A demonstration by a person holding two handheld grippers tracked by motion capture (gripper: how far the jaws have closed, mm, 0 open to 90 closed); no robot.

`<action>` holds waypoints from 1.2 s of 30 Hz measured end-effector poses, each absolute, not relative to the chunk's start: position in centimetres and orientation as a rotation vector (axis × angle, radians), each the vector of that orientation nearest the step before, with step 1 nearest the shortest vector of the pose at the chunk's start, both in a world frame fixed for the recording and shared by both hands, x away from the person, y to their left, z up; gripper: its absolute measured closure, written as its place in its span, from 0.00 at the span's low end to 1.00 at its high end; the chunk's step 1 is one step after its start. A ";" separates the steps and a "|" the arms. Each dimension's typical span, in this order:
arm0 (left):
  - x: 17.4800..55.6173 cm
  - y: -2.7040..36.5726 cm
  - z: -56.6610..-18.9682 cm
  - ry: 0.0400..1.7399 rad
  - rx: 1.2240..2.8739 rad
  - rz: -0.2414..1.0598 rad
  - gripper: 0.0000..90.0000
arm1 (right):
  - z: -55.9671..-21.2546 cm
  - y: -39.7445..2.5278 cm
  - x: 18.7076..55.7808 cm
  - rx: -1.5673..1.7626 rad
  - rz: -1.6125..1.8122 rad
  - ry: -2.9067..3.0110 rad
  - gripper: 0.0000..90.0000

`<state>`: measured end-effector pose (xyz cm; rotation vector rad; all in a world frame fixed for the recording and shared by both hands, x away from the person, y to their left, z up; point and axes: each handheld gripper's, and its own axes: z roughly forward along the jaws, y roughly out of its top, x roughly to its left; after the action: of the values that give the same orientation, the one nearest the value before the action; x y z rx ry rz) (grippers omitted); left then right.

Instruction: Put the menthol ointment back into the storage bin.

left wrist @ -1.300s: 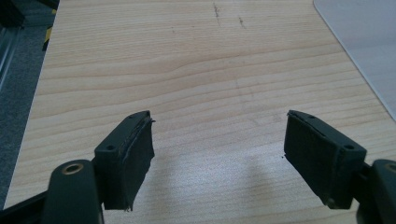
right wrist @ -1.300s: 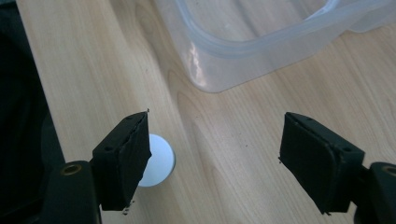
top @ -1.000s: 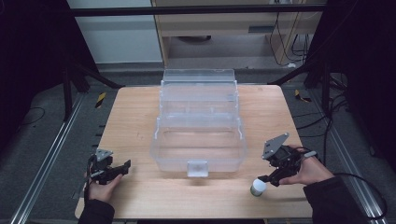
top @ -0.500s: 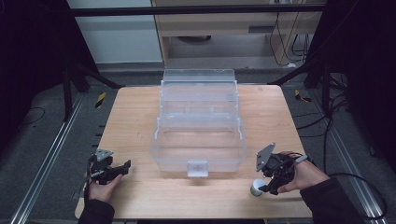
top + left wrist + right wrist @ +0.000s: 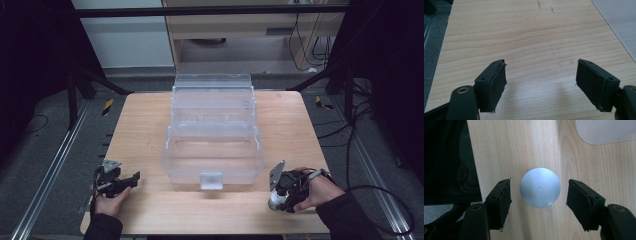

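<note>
The wooden table (image 5: 150, 130) carries a large clear plastic organizer box (image 5: 212, 145), open, with stepped tiers; it stands ahead of both claws, between them. From the right gripper (image 5: 539, 192) the box's rounded corner is seen up and to the right, well apart from the jaws.

The work in hand is, I judge, to grasp the small silver cylinder (image 5: 540, 187) that stands upright near the table's front edge. The right gripper points straight down over it, and its camera looks onto the round flat top. The jaws are spread wide, one on each side of the cylinder, with a gap on both sides; they do not touch it yet. The cylinder sits a little closer to the left jaw than to the right one. To do this step well, I would first center the claw, then lower it until the pads are beside the wall of the cylinder and not above the top, and only then close slowly, so the smooth metal does not slip or tip.

The right hand (image 5: 320, 192) holds its gripper tilted downward at the front right. The left gripper (image 5: 117, 182) lies low at the front left, jaws apart and empty, aimed over bare wood.
</note>
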<state>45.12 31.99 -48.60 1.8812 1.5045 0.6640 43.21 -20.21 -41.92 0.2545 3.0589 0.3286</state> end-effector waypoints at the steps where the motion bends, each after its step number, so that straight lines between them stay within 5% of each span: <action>1: 45.1 32.0 -48.6 1.504 1.882 0.664 0.26 | -42.1 -20.1 43.2 0.250 0.328 3.059 0.41; 19: 45.1 32.0 -48.6 1.506 1.883 0.667 0.26 | -43.4 -19.3 43.7 0.249 0.248 3.084 0.55; 36: 45.2 31.9 -48.7 1.510 1.887 0.667 0.27 | -41.6 -19.4 44.2 0.298 0.275 3.067 0.56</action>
<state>45.20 31.87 -48.65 1.8865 1.5103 0.6667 44.17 -19.39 -41.58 0.2984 3.0671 0.2749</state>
